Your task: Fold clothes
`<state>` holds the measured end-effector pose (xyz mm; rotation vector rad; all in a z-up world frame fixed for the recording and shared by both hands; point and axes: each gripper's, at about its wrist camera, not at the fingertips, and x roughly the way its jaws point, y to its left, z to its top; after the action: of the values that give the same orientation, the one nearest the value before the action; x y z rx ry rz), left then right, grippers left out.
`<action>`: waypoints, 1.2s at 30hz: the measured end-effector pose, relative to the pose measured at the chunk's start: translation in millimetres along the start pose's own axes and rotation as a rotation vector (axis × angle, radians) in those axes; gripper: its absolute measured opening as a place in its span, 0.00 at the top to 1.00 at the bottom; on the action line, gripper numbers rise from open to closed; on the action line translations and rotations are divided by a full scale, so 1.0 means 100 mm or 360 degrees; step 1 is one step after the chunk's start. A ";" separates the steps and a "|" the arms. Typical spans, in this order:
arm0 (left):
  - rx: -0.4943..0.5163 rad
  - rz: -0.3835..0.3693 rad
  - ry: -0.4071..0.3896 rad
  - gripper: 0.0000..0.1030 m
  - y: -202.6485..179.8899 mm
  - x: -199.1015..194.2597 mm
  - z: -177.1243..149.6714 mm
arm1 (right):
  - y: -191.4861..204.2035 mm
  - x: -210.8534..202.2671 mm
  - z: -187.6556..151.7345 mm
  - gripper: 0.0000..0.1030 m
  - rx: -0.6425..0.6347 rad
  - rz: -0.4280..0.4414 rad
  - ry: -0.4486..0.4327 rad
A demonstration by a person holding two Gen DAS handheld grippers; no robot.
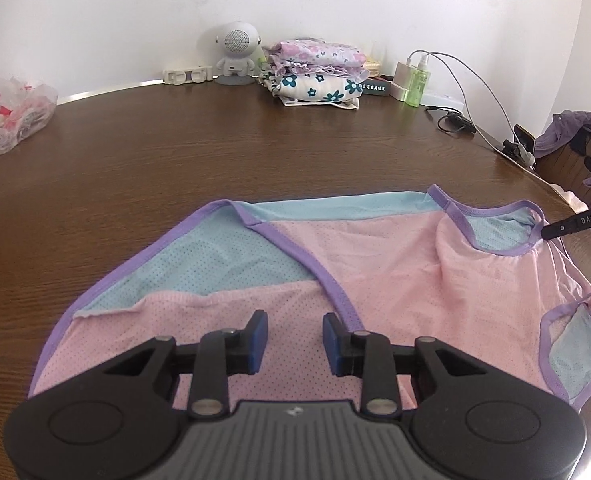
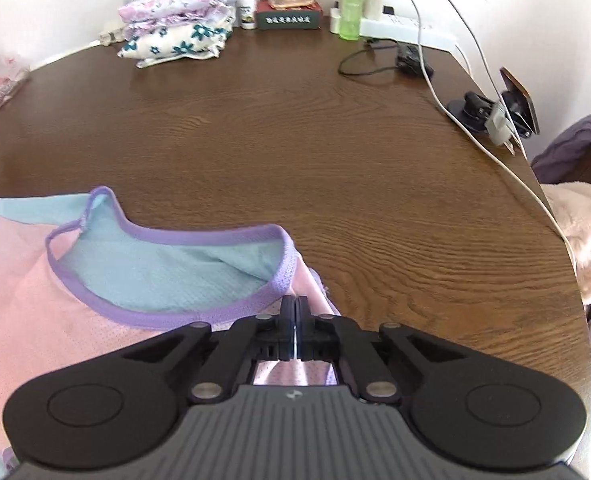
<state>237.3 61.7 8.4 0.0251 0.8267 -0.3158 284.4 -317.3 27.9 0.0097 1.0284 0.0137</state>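
Pink-and-blue vest [image 1: 395, 272] lies partly folded on the table [image 1: 255, 152], near side from the folded stack [image 1: 315, 76]; right claw [image 2: 296, 312] is clamped on the vest's shoulder edge, left claw [image 1: 294, 330] hovers apart over the pink panel: judged best to pin there, keeping the fabric taut.

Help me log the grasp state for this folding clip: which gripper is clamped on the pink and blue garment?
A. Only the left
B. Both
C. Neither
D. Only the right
D: the right gripper has its fingers pinched shut on the pink and blue garment near the neckline, while the left gripper hovers open above it.
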 end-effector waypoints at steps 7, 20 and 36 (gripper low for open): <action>-0.0008 -0.0003 -0.0008 0.72 0.02 -0.02 -0.01 | 0.06 -0.05 0.05 0.70 0.0037 0.0029 -0.0073; -0.0051 0.0003 -0.0036 0.72 0.03 -0.02 -0.03 | -0.07 -0.15 0.00 0.88 0.0091 0.0012 -0.0044; -0.0075 -0.0367 0.0114 0.63 -0.02 -0.77 -0.48 | 0.92 -0.74 -1.05 0.75 -0.0285 0.0860 0.0115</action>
<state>153.6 87.1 31.8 -0.1041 0.9099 -0.5149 155.9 -226.6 38.5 0.1247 1.0684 0.6009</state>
